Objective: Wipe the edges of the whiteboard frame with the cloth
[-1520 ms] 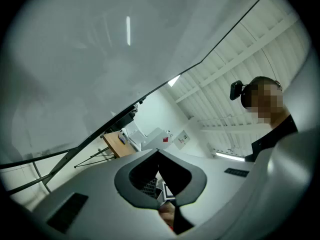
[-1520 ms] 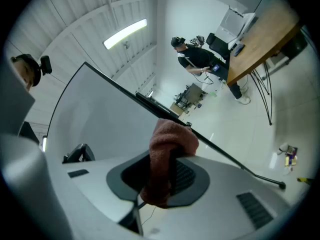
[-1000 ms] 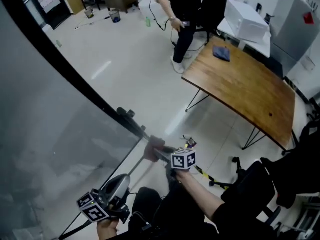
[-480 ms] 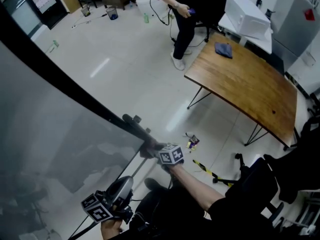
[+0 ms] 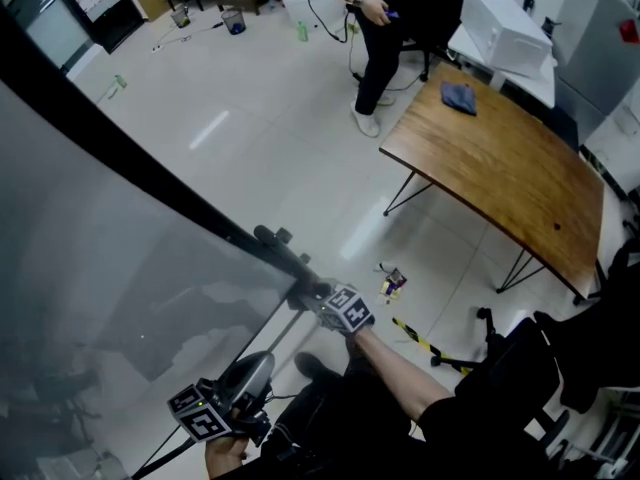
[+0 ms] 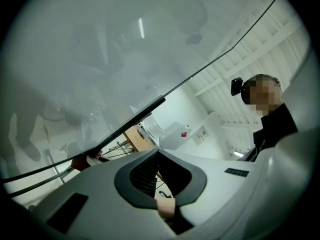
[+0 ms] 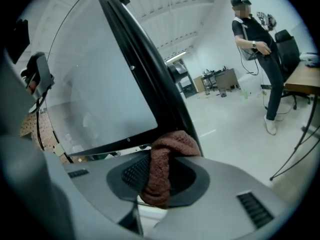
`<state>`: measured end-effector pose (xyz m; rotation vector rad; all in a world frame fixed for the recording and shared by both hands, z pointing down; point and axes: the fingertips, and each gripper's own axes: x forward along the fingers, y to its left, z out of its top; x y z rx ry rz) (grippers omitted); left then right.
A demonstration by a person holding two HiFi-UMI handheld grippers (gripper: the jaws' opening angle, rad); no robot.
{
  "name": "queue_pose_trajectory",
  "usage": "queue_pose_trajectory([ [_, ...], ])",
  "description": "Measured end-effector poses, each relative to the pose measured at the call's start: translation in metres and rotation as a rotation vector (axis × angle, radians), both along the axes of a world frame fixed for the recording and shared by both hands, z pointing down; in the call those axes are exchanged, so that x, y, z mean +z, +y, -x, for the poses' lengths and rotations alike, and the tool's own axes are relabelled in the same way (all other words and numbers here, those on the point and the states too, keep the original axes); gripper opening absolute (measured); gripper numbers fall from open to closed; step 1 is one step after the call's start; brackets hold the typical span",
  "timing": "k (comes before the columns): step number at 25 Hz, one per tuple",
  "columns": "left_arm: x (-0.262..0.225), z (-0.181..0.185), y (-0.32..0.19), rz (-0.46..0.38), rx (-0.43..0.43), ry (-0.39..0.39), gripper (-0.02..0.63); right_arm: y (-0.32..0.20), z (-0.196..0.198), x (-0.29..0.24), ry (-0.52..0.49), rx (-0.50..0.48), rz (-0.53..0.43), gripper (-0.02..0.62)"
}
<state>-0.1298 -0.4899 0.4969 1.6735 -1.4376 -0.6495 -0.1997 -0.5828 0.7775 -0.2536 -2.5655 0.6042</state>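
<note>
The whiteboard fills the left of the head view, and its black frame runs diagonally down to a lower corner. My right gripper is shut on a reddish-brown cloth that presses on the frame near that corner. In the right gripper view the cloth bulges out between the jaws of the right gripper and touches the frame. My left gripper hangs low below the board, away from the frame. In its own view the left gripper has its jaws together with nothing between them.
A wooden table with a blue cloth stands to the right. A person stands beyond it by a white box. A black chair and a yellow-black strip lie near my right arm.
My right gripper has slid the cloth a little left and up onto the frame's corner. The left gripper stays low. The person at the back has shifted.
</note>
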Motion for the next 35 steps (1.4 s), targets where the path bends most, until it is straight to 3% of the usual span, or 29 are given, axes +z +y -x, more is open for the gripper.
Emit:
queue_pose_trajectory([
  [7, 0.009, -0.002, 0.004, 0.014, -0.038, 0.024, -0.004, 0.001, -0.004, -0.002, 0.016, -0.037, -0.021, 0.097],
  [12, -0.002, -0.008, -0.005, -0.019, -0.058, 0.013, -0.003, 0.003, -0.006, -0.005, 0.021, -0.066, -0.025, 0.097],
  [16, 0.011, -0.007, 0.006, 0.019, -0.126, 0.039, -0.004, 0.005, -0.007, -0.007, 0.022, -0.092, -0.019, 0.097],
  [20, 0.003, -0.009, 0.003, -0.004, -0.157, 0.021, -0.003, 0.009, -0.007, -0.009, 0.023, -0.127, -0.015, 0.097],
  [24, 0.007, -0.007, 0.013, 0.025, -0.219, -0.003, -0.005, 0.015, -0.009, -0.009, 0.028, -0.164, -0.008, 0.097],
  [27, 0.013, -0.01, 0.024, 0.029, -0.264, 0.034, -0.003, 0.02, -0.008, -0.01, 0.023, -0.181, 0.003, 0.097],
  [35, 0.002, -0.005, 0.045, -0.013, -0.339, 0.018, -0.003, 0.048, -0.006, -0.007, 0.024, -0.231, 0.015, 0.097],
])
